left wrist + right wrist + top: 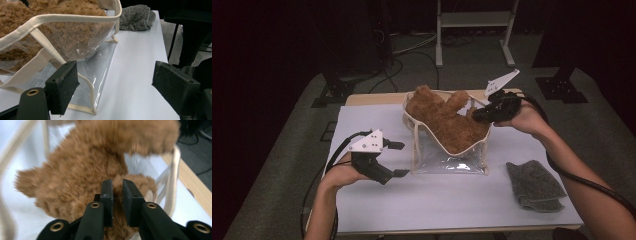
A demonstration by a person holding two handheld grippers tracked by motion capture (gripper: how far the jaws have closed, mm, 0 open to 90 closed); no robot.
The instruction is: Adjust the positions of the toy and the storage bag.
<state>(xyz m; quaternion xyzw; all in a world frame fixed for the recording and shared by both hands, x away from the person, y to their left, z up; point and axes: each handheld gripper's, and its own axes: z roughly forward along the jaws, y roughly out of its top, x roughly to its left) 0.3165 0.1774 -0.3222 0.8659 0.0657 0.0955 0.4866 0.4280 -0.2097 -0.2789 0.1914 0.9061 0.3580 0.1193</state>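
A brown teddy bear [447,122] lies inside a clear plastic tote bag [447,164] with cream trim, its limbs sticking out over the far rim. My right gripper [475,116] reaches into the bag from the right. In the right gripper view its jaws [117,192] are shut on a fold of the bear's fur [87,165], beside a cream strap [175,170]. My left gripper [401,159] hovers open just left of the bag with nothing between its pads. In the left gripper view those wide-apart jaws [115,85] frame the bag's near corner [62,17].
A folded grey cloth [534,185] lies on the white tabletop [437,205] at the front right, also visible as the grey cloth [136,17] past the bag. A wooden table edge [372,98] runs behind. A metal stand [474,20] and cables sit on the floor beyond.
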